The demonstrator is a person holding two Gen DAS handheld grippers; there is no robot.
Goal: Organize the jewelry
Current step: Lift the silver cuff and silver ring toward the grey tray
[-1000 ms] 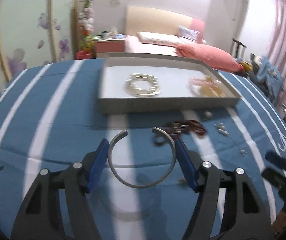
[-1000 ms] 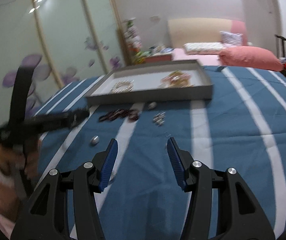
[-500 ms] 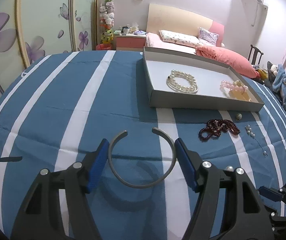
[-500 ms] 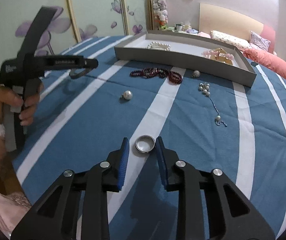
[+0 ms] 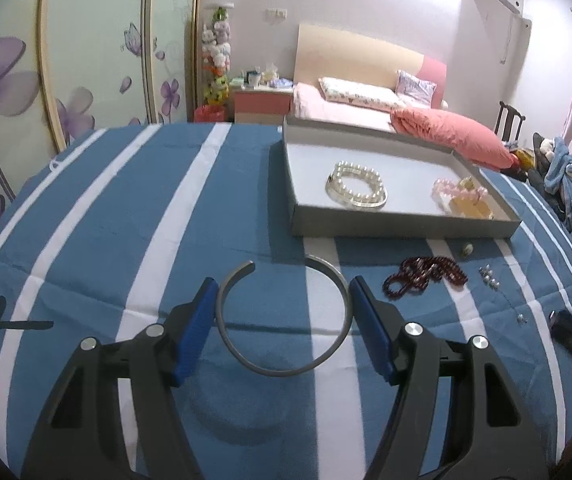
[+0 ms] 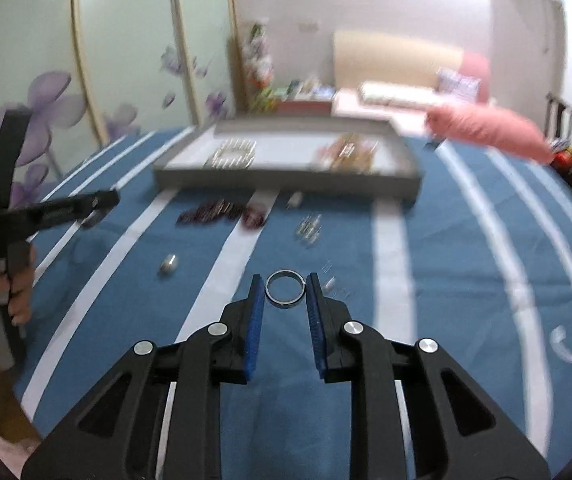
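**Bangle and ring gripped over striped worktop**

An open silver bangle [image 5: 283, 320] is clamped between the blue pads of the left hand-held gripper [image 5: 283, 300], its gap turned toward twelve o'clock, above the blue-and-white striped worktop [image 5: 125, 220]. At about one o'clock from it, a grey tray [image 5: 406, 226] is seen holding a pearl bracelet [image 5: 356, 186] and, to its right, pink beads [image 5: 460, 190]. Just in front of the tray, a dark red bead strand [image 5: 424, 278] and a few small pearls [image 5: 488, 276] are laid on the cloth. In the right wrist view, which is blurred, the left tool is held in a hand [image 6: 9, 292] at nine o'clock, and a loose pearl [image 6: 168, 264] lies at ten o'clock from the right hand-held gripper [image 6: 286, 294]. Its jaws, just closed inward, are pressed on a silver ring [image 6: 286, 287] held flat between the pads.
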